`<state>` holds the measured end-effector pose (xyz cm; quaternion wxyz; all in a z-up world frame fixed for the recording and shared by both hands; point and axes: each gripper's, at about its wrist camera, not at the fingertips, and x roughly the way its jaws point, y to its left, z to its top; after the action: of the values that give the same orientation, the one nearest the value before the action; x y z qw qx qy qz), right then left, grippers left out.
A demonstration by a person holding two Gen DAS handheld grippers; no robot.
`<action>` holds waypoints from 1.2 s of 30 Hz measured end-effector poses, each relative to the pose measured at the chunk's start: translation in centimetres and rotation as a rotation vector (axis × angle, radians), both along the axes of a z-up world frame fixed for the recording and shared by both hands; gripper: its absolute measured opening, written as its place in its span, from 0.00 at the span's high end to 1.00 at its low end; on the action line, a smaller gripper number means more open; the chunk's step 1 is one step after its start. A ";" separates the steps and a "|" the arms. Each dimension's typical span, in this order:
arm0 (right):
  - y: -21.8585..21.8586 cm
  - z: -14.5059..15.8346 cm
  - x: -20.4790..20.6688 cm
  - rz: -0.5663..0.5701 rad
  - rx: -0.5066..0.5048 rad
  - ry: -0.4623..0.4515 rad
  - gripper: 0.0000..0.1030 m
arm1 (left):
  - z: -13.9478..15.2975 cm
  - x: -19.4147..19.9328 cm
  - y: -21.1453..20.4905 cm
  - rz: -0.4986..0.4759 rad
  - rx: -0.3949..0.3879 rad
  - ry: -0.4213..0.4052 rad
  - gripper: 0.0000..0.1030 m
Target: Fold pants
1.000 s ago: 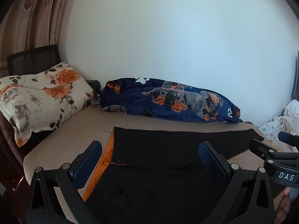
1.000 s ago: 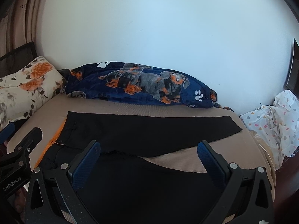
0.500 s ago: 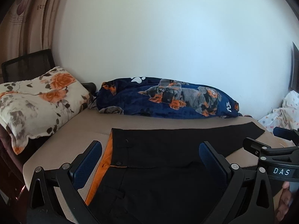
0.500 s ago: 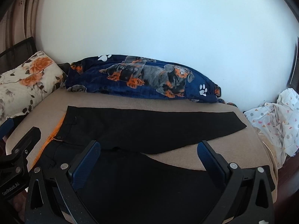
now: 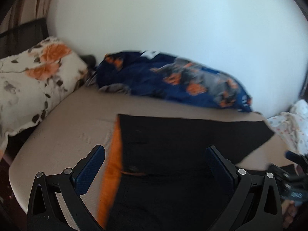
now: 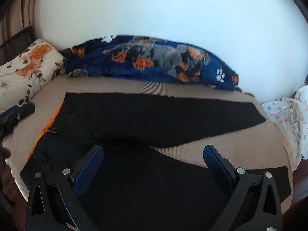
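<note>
Lying flat on the bed [image 6: 240, 146], the black pants [image 6: 154, 115] spread their legs apart. Both the left hand-held gripper [image 5: 155, 161] and right hand-held gripper [image 6: 152, 160] hover above with jaws wide, holding nothing.

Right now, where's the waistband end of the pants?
In the right wrist view the pants have their orange-lined waistband at the left, nearest the floral pillow; the legs run right toward the spotted sheet.

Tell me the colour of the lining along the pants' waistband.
Bright orange, edging the black pants at the waistband lining; the left wrist view shows it best.
</note>
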<state>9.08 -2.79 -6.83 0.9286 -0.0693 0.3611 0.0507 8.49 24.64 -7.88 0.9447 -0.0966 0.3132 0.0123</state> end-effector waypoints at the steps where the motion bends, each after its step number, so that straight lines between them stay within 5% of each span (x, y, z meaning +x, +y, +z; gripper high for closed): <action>1: 0.0 -0.3 0.3 -0.001 -0.003 0.010 0.00 | -0.3 1.0 1.1 0.008 -0.006 0.016 0.00; 8: 0.7 -2.3 1.8 0.007 -0.023 0.059 0.00 | -4.6 10.4 8.0 -0.106 -0.109 0.155 0.19; 17: 1.7 -4.6 3.6 0.009 -0.058 0.117 0.00 | -8.7 18.9 10.6 -0.254 -0.124 0.265 0.22; 24: 1.7 -5.6 4.5 -0.003 -0.051 0.151 0.00 | -11.6 21.7 11.0 -0.315 -0.193 0.321 0.25; 25: 1.7 -5.7 4.6 -0.005 -0.050 0.153 0.00 | -11.6 21.8 10.8 -0.310 -0.174 0.323 0.28; 26: 1.7 -5.8 4.7 -0.005 -0.048 0.155 0.00 | -11.6 21.9 10.6 -0.289 -0.148 0.327 0.44; 27: 1.8 -5.8 4.7 -0.006 -0.047 0.157 0.00 | -11.6 22.0 10.3 -0.264 -0.117 0.328 0.72; 33: 1.7 -6.1 4.7 -0.013 -0.026 0.175 0.00 | -10.6 20.5 8.3 -0.204 0.047 0.278 0.91; 36: 0.9 -6.2 4.9 -0.019 0.018 0.202 0.00 | -8.8 18.6 7.9 -0.183 0.032 0.209 0.91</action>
<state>13.94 -1.94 -13.02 0.8885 -0.0523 0.4530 0.0518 27.12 32.53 -16.65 0.9056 -0.0507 0.4169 -0.0587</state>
